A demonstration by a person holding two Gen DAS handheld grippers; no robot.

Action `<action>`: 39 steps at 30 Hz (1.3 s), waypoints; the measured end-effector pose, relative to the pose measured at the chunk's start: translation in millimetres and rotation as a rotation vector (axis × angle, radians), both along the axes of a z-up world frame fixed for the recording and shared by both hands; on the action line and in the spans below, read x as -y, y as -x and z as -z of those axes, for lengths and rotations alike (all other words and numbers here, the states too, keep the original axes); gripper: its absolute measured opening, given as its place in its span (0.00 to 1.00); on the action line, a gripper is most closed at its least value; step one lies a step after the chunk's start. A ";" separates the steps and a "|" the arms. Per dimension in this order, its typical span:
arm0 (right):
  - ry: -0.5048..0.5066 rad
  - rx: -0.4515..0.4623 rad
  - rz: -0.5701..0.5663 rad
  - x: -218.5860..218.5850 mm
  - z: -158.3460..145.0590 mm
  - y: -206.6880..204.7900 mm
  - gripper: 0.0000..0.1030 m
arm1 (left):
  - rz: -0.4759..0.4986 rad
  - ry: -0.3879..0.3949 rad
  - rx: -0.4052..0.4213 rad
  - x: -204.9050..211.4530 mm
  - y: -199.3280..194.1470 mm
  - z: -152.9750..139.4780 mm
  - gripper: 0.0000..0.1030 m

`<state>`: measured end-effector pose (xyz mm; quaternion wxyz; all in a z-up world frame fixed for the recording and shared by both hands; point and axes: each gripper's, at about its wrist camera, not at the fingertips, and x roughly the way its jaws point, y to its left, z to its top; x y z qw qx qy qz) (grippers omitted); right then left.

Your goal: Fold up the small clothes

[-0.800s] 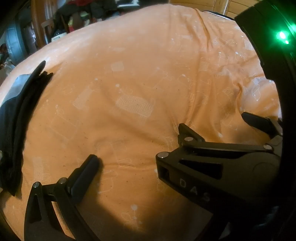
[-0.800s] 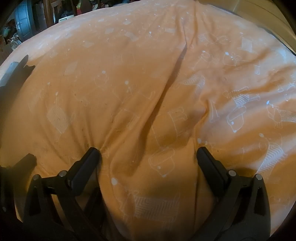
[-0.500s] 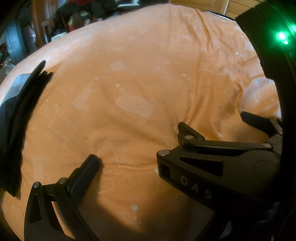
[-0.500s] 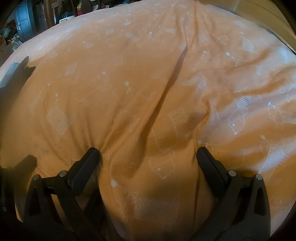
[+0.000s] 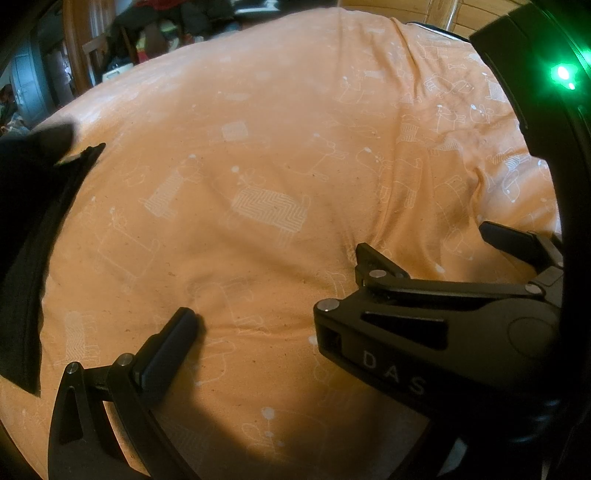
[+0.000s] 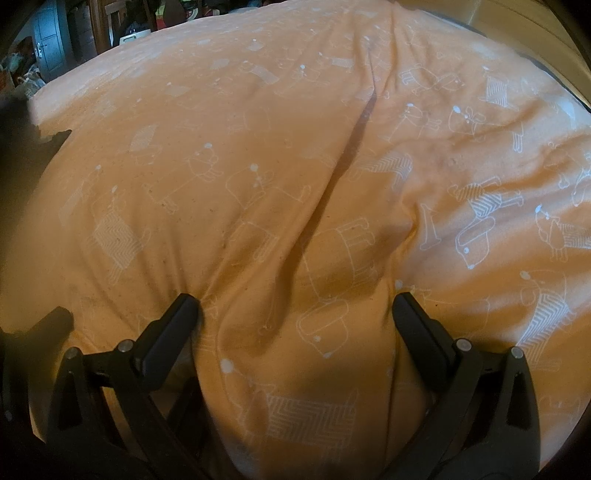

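Note:
A black garment (image 5: pixel 33 258) lies along the left edge of the orange bed sheet (image 5: pixel 258 147); its far end is a dark blur. The same garment shows as a dark blur at the left edge of the right wrist view (image 6: pixel 18 155). My left gripper (image 5: pixel 295 317) is open and empty over the sheet. Only its left finger (image 5: pixel 166 350) shows, because the right gripper's body hides the other. My right gripper (image 6: pixel 295 302) is open with both fingertips resting on the sheet and a ridge of sheet between them. It also appears in the left wrist view (image 5: pixel 424 240).
The sheet has white animal drawings and a long crease (image 6: pixel 351 147) running away from me. Behind the bed stand wooden furniture and clutter (image 5: pixel 147 33) and a grey door (image 6: pixel 51 40). A wooden frame (image 6: pixel 535 33) edges the bed at the far right.
Both grippers have barely moved. In the left wrist view the black garment sits closer, and a dark blur now covers the grey patch at its far end.

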<state>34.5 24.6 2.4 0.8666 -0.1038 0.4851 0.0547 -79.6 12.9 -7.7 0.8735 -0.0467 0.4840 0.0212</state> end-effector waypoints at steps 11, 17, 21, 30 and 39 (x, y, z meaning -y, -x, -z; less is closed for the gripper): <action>-0.015 -0.010 0.001 6.6 -0.9 1.6 1.00 | 0.000 0.000 -0.001 -1.1 -2.6 2.2 1.00; -0.012 0.000 -0.002 6.5 -0.1 4.8 1.00 | 0.000 -0.001 -0.001 1.0 -0.5 -6.0 1.00; -0.011 0.011 -0.005 11.1 -0.1 6.6 1.00 | 0.000 -0.002 -0.002 1.8 -0.5 -6.1 1.00; -0.004 0.004 -0.007 13.8 -1.3 5.0 1.00 | 0.001 -0.001 -0.003 0.6 0.0 -5.7 1.00; 0.013 -0.001 -0.008 14.2 1.2 3.2 1.00 | 0.001 -0.002 -0.011 0.7 -0.6 -5.8 1.00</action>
